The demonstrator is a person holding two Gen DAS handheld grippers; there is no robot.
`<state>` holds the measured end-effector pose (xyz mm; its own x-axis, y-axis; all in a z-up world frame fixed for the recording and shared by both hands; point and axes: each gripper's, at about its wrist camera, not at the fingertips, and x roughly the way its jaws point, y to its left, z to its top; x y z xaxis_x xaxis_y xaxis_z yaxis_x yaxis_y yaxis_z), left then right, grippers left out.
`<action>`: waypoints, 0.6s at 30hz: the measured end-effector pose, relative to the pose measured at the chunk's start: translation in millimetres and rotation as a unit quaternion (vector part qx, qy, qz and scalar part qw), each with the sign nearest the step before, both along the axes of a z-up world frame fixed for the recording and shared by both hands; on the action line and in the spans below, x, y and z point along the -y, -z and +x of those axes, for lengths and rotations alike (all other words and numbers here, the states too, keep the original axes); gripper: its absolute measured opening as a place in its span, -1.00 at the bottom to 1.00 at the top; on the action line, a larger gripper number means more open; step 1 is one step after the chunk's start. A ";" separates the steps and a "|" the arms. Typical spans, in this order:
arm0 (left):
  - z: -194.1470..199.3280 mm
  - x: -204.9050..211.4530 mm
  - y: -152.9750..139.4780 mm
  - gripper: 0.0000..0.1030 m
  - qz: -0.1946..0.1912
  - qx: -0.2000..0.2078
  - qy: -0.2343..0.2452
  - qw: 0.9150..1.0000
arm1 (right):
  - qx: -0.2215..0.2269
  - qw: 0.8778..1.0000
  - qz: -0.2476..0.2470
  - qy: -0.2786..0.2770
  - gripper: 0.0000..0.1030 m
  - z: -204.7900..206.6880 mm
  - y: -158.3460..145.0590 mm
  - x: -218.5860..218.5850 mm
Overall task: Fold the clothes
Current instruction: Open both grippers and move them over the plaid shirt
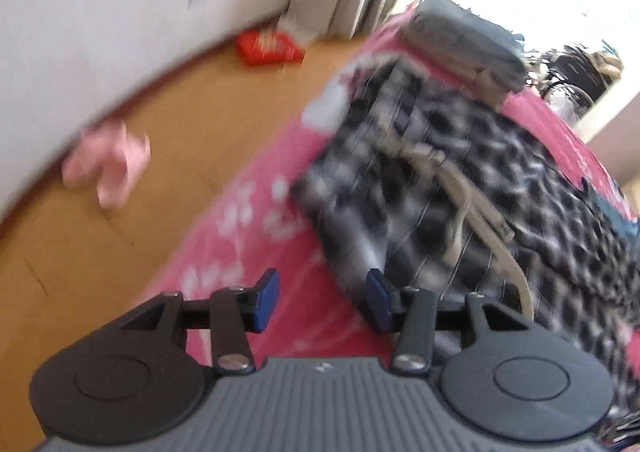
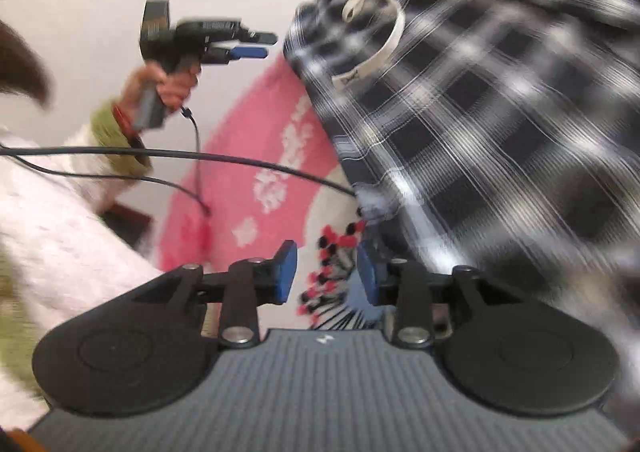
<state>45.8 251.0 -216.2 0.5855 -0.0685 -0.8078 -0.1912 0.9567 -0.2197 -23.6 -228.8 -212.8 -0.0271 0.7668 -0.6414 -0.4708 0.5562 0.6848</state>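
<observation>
Checked garment (image 1: 460,188) on a pink bedcover (image 1: 248,236)
Left tongs (image 1: 322,300) and right tongs (image 2: 326,274) both spread, pinching nothing (2 blurred views); white drawstring (image 2: 384,48) lies on the cloth.

checked black-and-white garment (image 1: 460,204) is lying spread out on the pink bedspread (image 1: 248,236), kinda rumpled, with one folded edge toward the bedspread's floor side. cream drawstring (image 1: 472,204) trails loose across the middle of it. pretty blurry, can't tell much more.
</observation>
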 end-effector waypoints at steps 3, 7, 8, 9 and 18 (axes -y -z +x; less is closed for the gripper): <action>13.8 34.2 -17.7 0.00 0.024 0.043 0.076 0.996 | -0.027 0.996 0.007 0.079 -0.21 -15.9 -1.7 35.6; 41.7 104.9 -16.2 0.00 -0.030 0.061 0.213 0.975 | -0.063 0.981 0.016 0.184 -0.20 -37.2 -3.9 83.2; 43.4 125.8 -12.5 0.00 -0.040 0.060 0.251 0.965 | -0.072 0.975 0.018 0.210 -0.20 -42.5 -4.5 95.1; 44.1 147.0 -8.4 0.00 -0.048 0.059 0.288 0.955 | -0.080 0.968 0.020 0.236 -0.20 -47.8 -5.1 106.9; 9.4 276.4 45.4 -0.07 -0.105 0.016 0.493 0.863 | -0.086 0.866 -0.127 0.475 -0.20 -142.5 -3.2 195.4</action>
<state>55.2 -25.4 -261.6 0.1801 -0.6903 -0.7007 0.7034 0.5884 -0.3988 -166.1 -424.2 -209.6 0.4269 0.3300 -0.8419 0.3799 0.7795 0.4981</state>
